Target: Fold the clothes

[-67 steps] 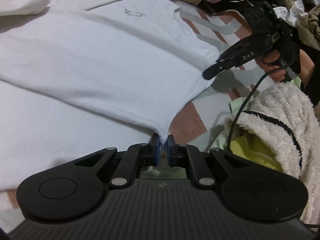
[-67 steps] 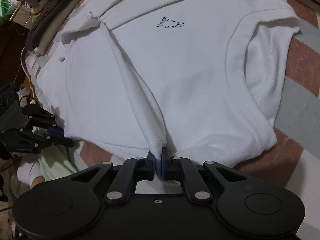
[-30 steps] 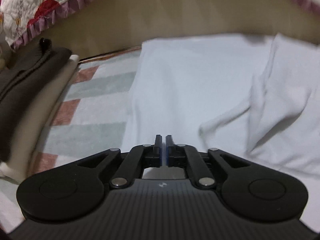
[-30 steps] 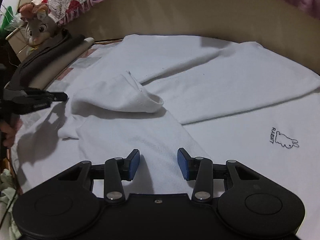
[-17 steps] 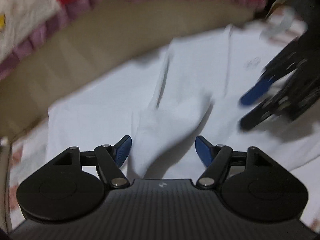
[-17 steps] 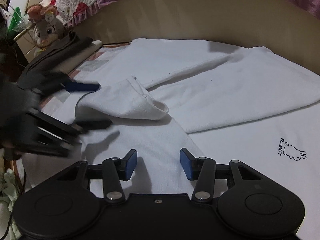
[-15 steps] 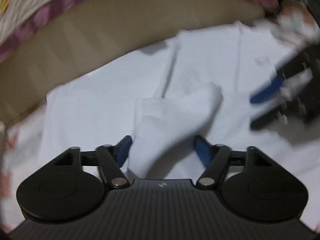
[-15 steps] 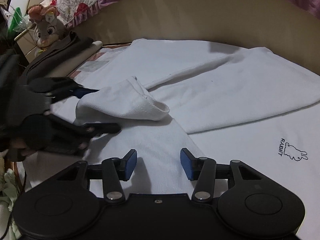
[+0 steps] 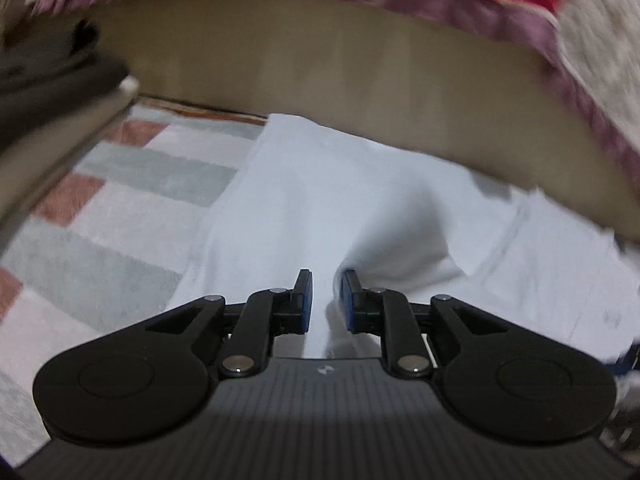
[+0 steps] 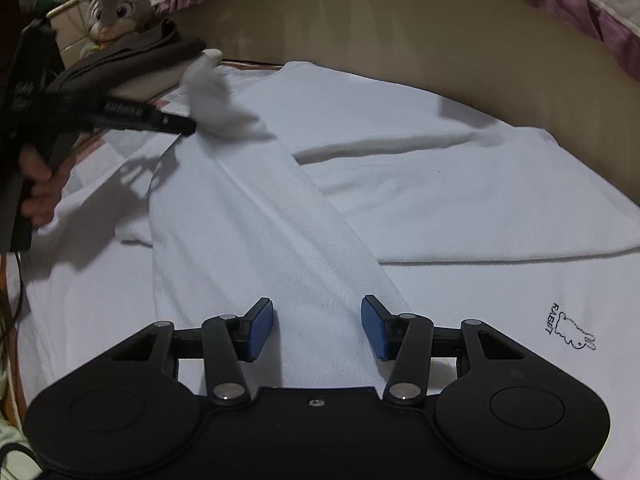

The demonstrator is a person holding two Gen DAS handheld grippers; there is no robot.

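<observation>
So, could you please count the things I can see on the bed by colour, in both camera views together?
White: 1, the white garment
Dark grey: 1, the folded dark cloth
Grey with orange: 1, the plush rabbit toy
Black with blue pads: 2, the left gripper and the right gripper
Total: 5
</observation>
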